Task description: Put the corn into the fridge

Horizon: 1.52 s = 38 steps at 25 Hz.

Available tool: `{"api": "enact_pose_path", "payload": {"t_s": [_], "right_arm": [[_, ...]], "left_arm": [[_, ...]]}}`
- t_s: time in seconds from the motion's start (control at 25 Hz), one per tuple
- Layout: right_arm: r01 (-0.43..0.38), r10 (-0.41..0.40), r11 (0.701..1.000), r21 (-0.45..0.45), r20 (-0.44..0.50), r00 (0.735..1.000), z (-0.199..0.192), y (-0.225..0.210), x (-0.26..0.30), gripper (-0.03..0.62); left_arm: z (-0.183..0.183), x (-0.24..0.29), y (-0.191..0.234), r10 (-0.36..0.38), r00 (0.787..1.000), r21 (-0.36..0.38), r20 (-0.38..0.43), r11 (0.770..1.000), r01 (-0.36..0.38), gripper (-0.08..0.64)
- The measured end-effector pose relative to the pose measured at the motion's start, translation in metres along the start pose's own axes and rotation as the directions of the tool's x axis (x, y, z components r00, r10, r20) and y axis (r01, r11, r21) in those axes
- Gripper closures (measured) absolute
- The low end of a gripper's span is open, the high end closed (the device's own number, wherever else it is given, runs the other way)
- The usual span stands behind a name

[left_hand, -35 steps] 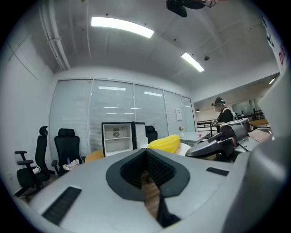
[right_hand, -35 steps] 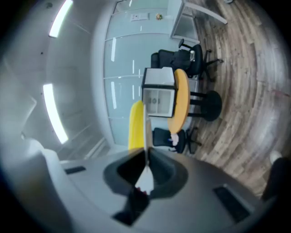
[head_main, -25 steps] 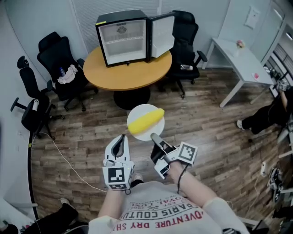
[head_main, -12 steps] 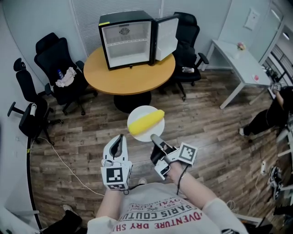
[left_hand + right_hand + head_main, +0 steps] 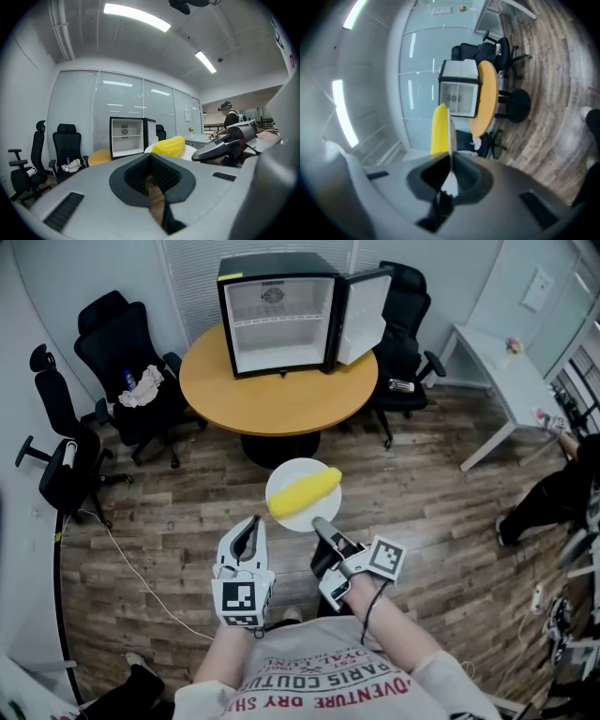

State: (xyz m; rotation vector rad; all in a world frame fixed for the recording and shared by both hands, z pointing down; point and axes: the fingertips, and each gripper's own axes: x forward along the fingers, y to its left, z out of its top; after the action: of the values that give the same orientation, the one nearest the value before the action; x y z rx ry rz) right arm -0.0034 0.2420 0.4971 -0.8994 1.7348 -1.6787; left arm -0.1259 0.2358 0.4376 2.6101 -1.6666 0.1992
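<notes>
The right hand-held gripper pinches the rim of a plate carrying the corn, short of the tabletop with the open fridge. The left hand-held gripper is closed and empty.

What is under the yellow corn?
A white plate, which the right gripper pinches by its rim. The corn covers the plate's middle, so that part cannot be seen.

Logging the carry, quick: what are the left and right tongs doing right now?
Left tongs: closed, empty.
Right tongs: closed on the rim of the plate, which carries the corn.
</notes>
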Motion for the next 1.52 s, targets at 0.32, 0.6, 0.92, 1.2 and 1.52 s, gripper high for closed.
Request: {"api": "enact_pose_path", "payload": {"t_s": [0.32, 0.6, 0.92, 1.2, 1.52], "right_arm": [[-0.002, 0.003, 1.0, 0.019, -0.053, 0.999, 0.067, -0.01, 0.042, 0.552], [-0.024, 0.025, 1.0, 0.011, -0.112, 0.993, 0.154, -0.009, 0.08, 0.552], [-0.052, 0.046, 0.998, -0.034, -0.162, 0.986, 0.245, -0.006, 0.117, 0.552], [-0.048, 0.048, 0.999, -0.001, -0.165, 0.985, 0.284, -0.009, 0.143, 0.552], [-0.01, 0.012, 1.0, 0.013, -0.15, 0.989, 0.306, -0.026, 0.196, 0.552]], "left_arm": [[0.011, 0.072, 0.003, 0.056, 0.998, 0.013, 0.008, 0.998, -0.056, 0.531], [0.027, 0.157, -0.006, 0.118, 0.993, -0.002, 0.025, 0.993, -0.118, 0.531], [0.047, 0.244, -0.014, 0.179, 0.982, -0.008, 0.051, 0.984, -0.179, 0.531], [0.053, 0.291, -0.012, 0.189, 0.98, -0.019, 0.053, 0.982, -0.189, 0.531], [0.048, 0.342, 0.029, 0.165, 0.985, -0.018, 0.044, 0.986, -0.165, 0.531]]}}
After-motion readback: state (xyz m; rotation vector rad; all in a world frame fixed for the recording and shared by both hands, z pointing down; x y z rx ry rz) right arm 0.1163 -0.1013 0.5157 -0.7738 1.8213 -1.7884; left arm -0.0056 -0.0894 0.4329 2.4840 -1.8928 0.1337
